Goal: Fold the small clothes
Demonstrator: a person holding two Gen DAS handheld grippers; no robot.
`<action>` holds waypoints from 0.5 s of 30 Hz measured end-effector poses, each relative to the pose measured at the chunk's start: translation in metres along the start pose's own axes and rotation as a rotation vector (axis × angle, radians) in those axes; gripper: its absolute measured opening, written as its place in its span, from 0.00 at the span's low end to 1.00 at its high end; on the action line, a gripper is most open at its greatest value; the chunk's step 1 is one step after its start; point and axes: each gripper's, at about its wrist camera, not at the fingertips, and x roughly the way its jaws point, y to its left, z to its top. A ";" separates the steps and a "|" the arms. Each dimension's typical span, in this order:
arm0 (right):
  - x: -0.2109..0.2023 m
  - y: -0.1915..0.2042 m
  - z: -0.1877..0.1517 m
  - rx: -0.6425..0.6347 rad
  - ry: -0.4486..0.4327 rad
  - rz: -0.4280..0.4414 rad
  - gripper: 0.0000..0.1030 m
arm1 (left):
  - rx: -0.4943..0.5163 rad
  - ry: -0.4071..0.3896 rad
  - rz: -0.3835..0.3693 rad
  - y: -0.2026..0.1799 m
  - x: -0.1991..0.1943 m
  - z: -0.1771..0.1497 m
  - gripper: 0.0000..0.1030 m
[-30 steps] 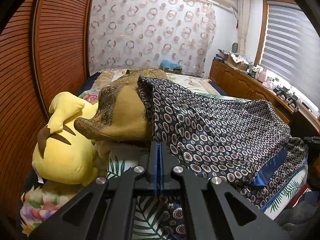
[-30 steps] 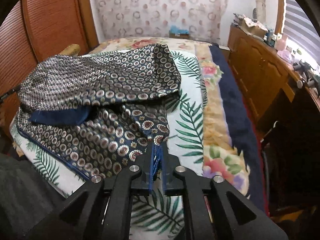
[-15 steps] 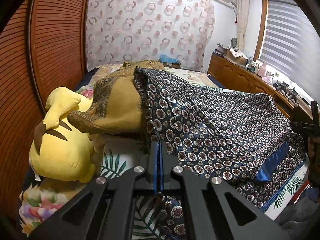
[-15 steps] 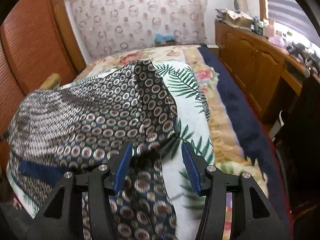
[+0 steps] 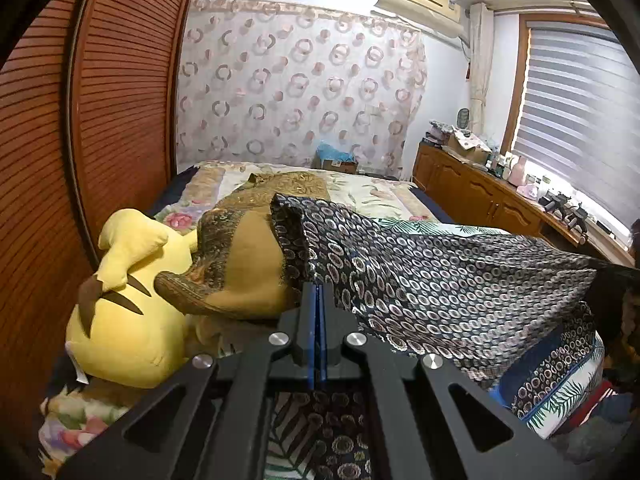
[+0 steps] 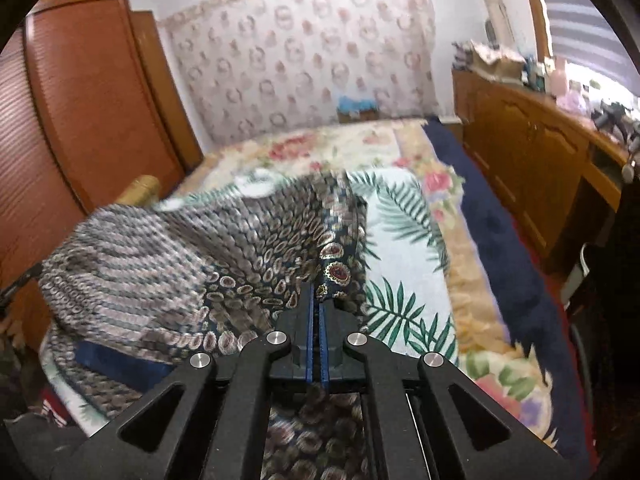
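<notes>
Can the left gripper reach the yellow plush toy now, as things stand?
Probably not yet: the left gripper is shut on the patterned garment; the yellow plush toy lies unobstructed beside it.

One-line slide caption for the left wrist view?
Left gripper shut on patterned navy garment lifted over bed, beside yellow plush toy.

A dark navy garment of thin fabric printed with small pale rings (image 5: 432, 280) (image 6: 168, 272) is being held raised over the bed, its edge being pinched at two places. Its lower part, with a plain blue band, is being left lying crumpled underneath.
</notes>
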 end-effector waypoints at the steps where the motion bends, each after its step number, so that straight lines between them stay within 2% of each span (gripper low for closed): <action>1: -0.008 0.004 0.001 -0.009 -0.006 0.006 0.00 | 0.004 0.005 0.004 0.000 -0.001 -0.001 0.00; 5: -0.041 0.014 0.000 -0.060 0.003 -0.010 0.00 | -0.003 0.039 0.011 0.003 -0.005 -0.012 0.00; 8: -0.047 0.013 -0.011 -0.072 0.039 -0.049 0.00 | 0.013 0.074 0.035 0.002 -0.001 -0.023 0.00; 11: -0.035 0.010 -0.029 -0.075 0.100 -0.073 0.00 | 0.024 0.110 0.043 0.003 0.006 -0.032 0.08; 13: -0.025 0.007 -0.036 -0.075 0.125 -0.097 0.06 | 0.022 0.122 0.047 0.003 0.007 -0.033 0.19; 15: -0.018 0.007 -0.038 -0.093 0.130 -0.136 0.09 | 0.018 0.126 0.043 0.002 0.006 -0.035 0.22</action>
